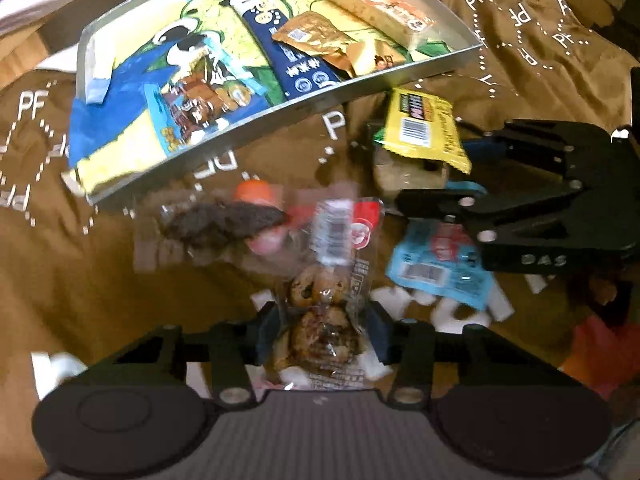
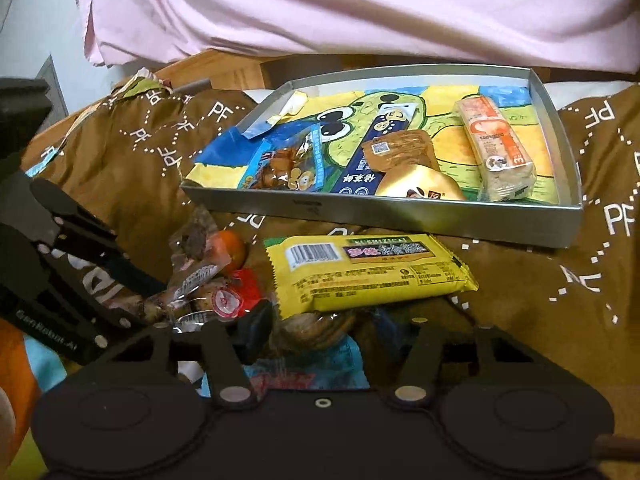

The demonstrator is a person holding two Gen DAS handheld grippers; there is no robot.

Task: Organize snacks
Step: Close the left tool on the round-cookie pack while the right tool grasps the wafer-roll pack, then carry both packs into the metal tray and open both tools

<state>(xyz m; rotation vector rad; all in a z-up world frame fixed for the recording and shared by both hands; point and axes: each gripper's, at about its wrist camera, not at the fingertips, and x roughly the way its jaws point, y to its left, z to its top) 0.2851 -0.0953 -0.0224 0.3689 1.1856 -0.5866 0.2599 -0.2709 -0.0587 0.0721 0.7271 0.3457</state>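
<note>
A: Nearest the lens in the left wrist view, the left gripper (image 1: pixel 324 332) has its jaws pinched on a clear cookie packet (image 1: pixel 320 320), low in the frame's middle. The packet stands up between the 2 pads, its barcode end blurred above.

B: And just past it?

A: A dark brown snack in clear wrap (image 1: pixel 220 224) with an orange ball (image 1: pixel 254 192) behind it, both left of centre on the brown blanket (image 1: pixel 80 280). To the right lies a light blue packet (image 1: pixel 440 272), partly under the right gripper (image 1: pixel 412 184), which comes in from the right edge.

B: What does the right gripper hold?

A: In its own view, a yellow packet (image 2: pixel 368 272) lies across the middle of the frame, above the jaws. A round brown snack (image 2: pixel 316 330) sits between the jaws, but the right-hand finger is hidden under the yellow packet, so I cannot tell whether they press on anything.

B: Farther back?

A: The silver tray (image 2: pixel 400 220) rests on the blanket, upper centre. Inside, left to right: a blue cartoon packet (image 2: pixel 280 168), a navy stick (image 2: pixel 368 160), a brown square packet (image 2: pixel 396 152) with a gold packet (image 2: pixel 420 188) in front of it, and a pale wafer bar (image 2: pixel 496 152). Pink cloth (image 2: pixel 360 8) fills the top of the frame.
</note>
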